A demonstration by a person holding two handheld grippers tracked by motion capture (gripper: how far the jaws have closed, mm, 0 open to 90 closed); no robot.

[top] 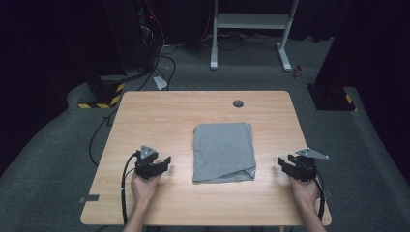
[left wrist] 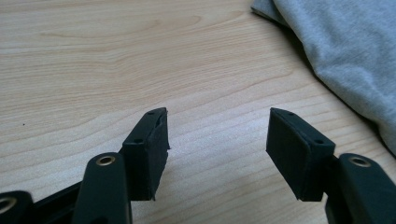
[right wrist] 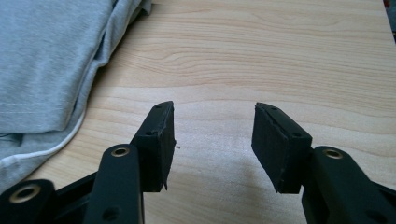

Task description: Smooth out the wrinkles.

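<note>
On the left we hold the left hand-held gripper (top: 164,163) low over the bench (top: 159,116), its jaws spread apart with nothing between them. In the left gripper view the two black pads (left wrist: 152,151) frame bare wood, and the grey cloth (left wrist: 345,56) lies off to the upper right, apart from them. We judge this pose a resting one: the gripper sits beside the cloth rather than on it, so nothing drags at the fabric.

In the middle lies the folded grey cloth (top: 224,151), a neat upright rectangle on the near half of the bench, between our two hands and touched by neither. Its near right corner shows a layer turned over with a pale hem line, so the fold looks slightly loose there. It sits centred, we think, so that both hands can reach it evenly from either side.

On the right we hold the right hand-held gripper (top: 282,165) the same way, released and empty, jaws pointing in toward the cloth. In the right gripper view the pads (right wrist: 159,144) stand over plain wood, with the layered edge of the cloth (right wrist: 51,70) and its white hem up and to the left, near but not touching.

Both grippers flank the cloth symmetrically, which suits either a finished fold or the start of another one; which of the two we cannot tell.
</note>
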